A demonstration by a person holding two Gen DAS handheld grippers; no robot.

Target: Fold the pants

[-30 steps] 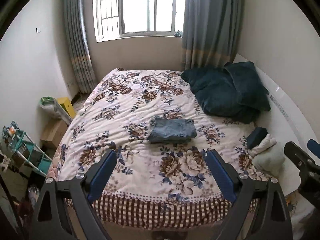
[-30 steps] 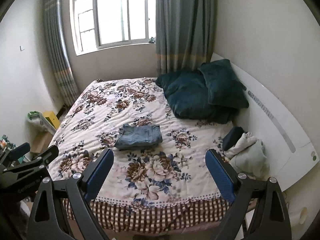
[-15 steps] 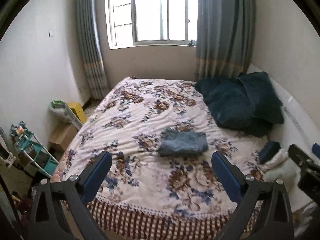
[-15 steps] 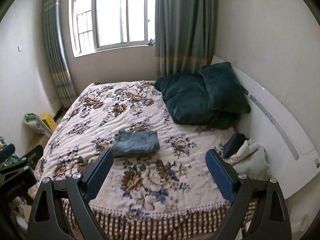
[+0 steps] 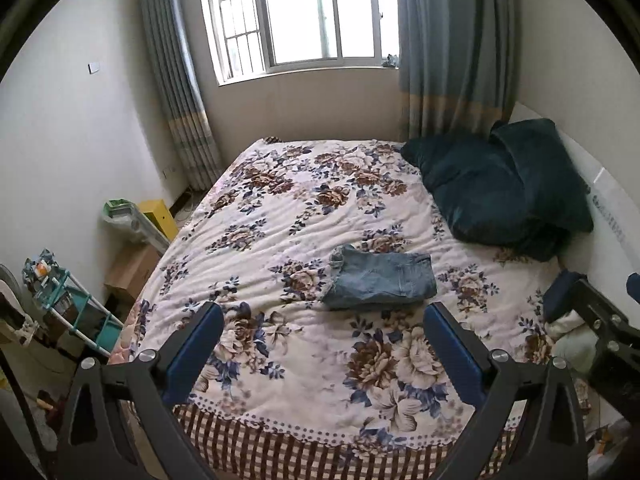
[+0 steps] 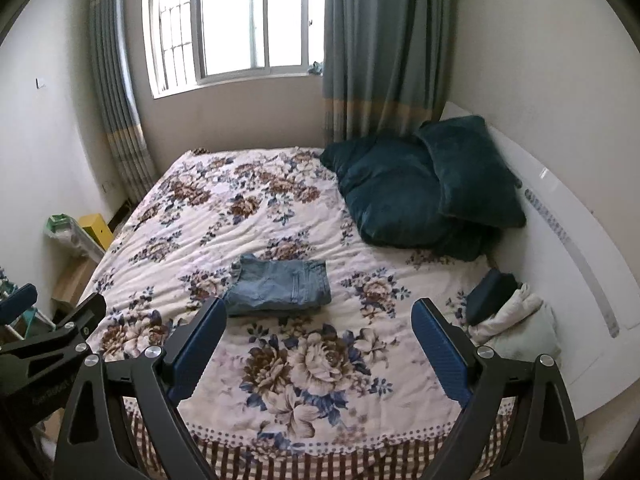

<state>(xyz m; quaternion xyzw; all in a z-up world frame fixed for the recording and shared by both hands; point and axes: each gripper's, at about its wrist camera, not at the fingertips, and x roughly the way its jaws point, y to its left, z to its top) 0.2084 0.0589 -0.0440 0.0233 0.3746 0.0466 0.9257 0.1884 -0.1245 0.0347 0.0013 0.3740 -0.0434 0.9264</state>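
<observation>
Blue denim pants (image 5: 380, 278) lie folded into a compact rectangle on the floral bedspread (image 5: 304, 216), near the middle of the bed; they also show in the right wrist view (image 6: 280, 286). My left gripper (image 5: 324, 344) is open and empty, held back above the foot of the bed, well short of the pants. My right gripper (image 6: 318, 340) is open and empty too, likewise back from the pants. Each gripper shows at the edge of the other's view.
Dark teal pillows (image 5: 500, 188) are piled at the right by the white headboard (image 6: 568, 248). A small dark item and pale cloths (image 6: 512, 312) lie below them. A teal rack (image 5: 68, 304), boxes and a yellow box (image 5: 160, 216) stand on the floor left of the bed.
Both grippers have drawn back and risen from the bed, so the room looks farther away. The folded pants have not moved. Both stay open.
</observation>
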